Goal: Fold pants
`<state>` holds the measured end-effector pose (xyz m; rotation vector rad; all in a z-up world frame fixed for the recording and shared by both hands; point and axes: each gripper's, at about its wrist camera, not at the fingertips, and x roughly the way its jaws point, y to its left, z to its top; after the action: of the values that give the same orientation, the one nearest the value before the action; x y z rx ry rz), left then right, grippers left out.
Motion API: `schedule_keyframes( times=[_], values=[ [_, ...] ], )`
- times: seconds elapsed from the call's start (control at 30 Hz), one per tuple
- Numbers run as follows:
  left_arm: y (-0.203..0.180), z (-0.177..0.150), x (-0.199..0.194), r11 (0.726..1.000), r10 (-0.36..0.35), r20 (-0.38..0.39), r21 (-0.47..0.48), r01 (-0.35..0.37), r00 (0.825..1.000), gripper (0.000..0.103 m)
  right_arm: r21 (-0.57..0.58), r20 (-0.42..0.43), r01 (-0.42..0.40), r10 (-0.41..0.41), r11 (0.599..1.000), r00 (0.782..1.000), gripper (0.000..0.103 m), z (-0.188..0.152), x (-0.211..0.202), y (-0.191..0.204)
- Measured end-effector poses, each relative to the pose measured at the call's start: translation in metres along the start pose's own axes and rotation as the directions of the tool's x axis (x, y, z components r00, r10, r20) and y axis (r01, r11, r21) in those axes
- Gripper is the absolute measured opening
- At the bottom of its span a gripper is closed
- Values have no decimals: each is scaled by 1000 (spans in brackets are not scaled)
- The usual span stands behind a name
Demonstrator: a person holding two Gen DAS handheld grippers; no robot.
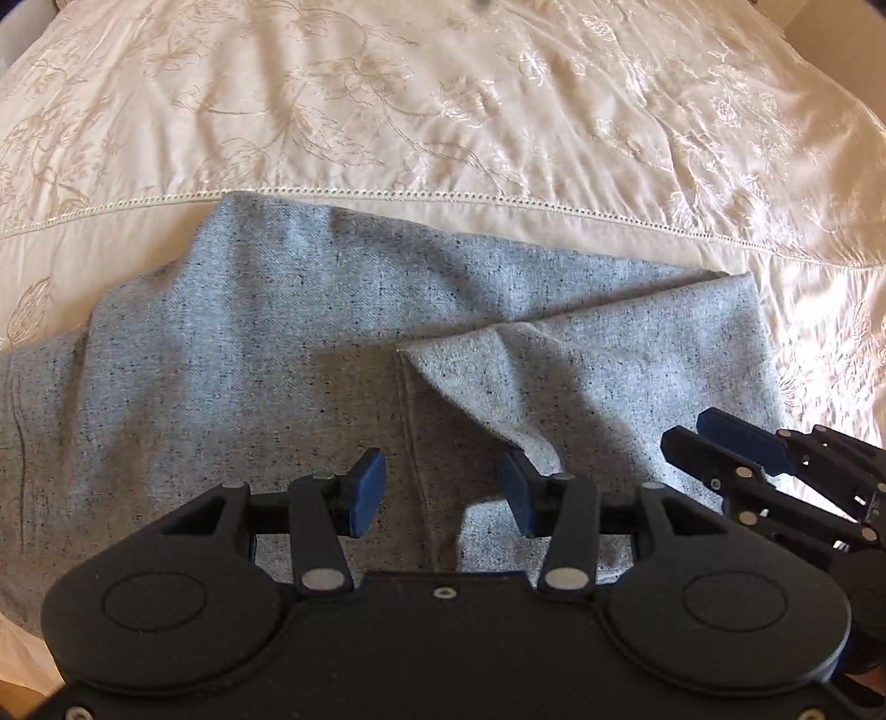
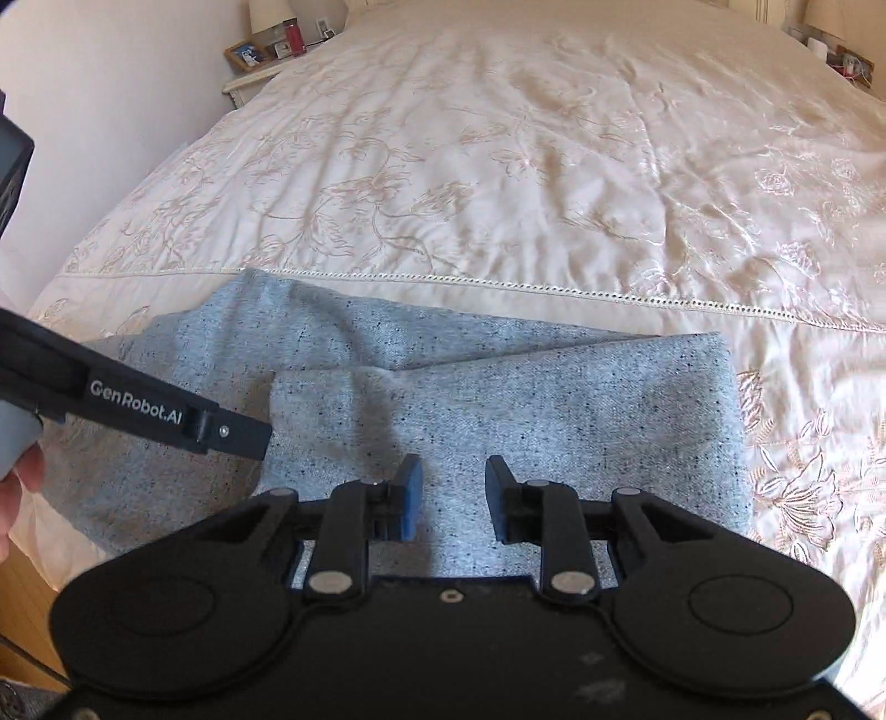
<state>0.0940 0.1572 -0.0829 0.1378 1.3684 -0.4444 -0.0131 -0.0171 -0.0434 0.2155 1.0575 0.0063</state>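
Observation:
Grey speckled pants [image 1: 266, 354] lie on the bed, their right end folded back over itself [image 2: 498, 410]. A loose fold corner [image 1: 498, 387] sticks up by my left gripper's right pad. My left gripper [image 1: 440, 493] is open just above the cloth, holding nothing. My right gripper [image 2: 453, 501] is open above the folded layer, holding nothing. It also shows in the left wrist view [image 1: 725, 443] at the right. The left gripper's body [image 2: 166, 415] shows at the left of the right wrist view.
A cream embroidered bedspread [image 2: 526, 166] with a lace seam [image 1: 443, 196] covers the bed. A nightstand with a photo frame and red can [image 2: 271, 47] stands at the far left. Wooden floor [image 2: 33, 603] shows at the bed's near-left edge.

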Motion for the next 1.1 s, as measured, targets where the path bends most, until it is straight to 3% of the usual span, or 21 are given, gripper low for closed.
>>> schedule_keyframes(
  times=[0.13, 0.23, 0.33, 0.5, 0.73, 0.83, 1.0, 1.1],
  values=[
    [-4, -4, 14, 998, 35, -45, -49, -37, 998, 54, -10, -7, -4, 3, 1000, 1000, 28, -6, -5, -17],
    [-1, -11, 7, 995, -35, -8, -93, 34, 999, 55, -1, -8, -13, 13, 1000, 1000, 28, -8, -9, -27],
    [-2, -24, -3, 995, -40, 50, -85, 45, 998, 63, 9, -1, -24, 24, 1000, 1000, 28, -8, -15, -34],
    [1, -36, -8, 993, -62, 88, -99, 70, 994, 63, 19, 1, -39, 39, 999, 999, 28, -9, -23, -43],
    [-9, -52, -26, 996, -85, 132, 15, 84, 988, 64, 21, 2, -49, 49, 999, 999, 28, -6, -24, -55],
    [-16, -52, -21, 998, -45, 124, 44, 40, 991, 70, 24, -2, -52, 52, 998, 999, 28, -7, -23, -58],
    [-20, -37, 0, 1000, -3, 108, 17, 1, 994, 70, 26, 1, -55, 55, 998, 998, 28, -7, -23, -59],
    [-20, -32, 11, 1000, -24, 63, -13, 25, 998, 55, 19, -3, -53, 53, 998, 999, 28, -8, -24, -60]
  ],
)
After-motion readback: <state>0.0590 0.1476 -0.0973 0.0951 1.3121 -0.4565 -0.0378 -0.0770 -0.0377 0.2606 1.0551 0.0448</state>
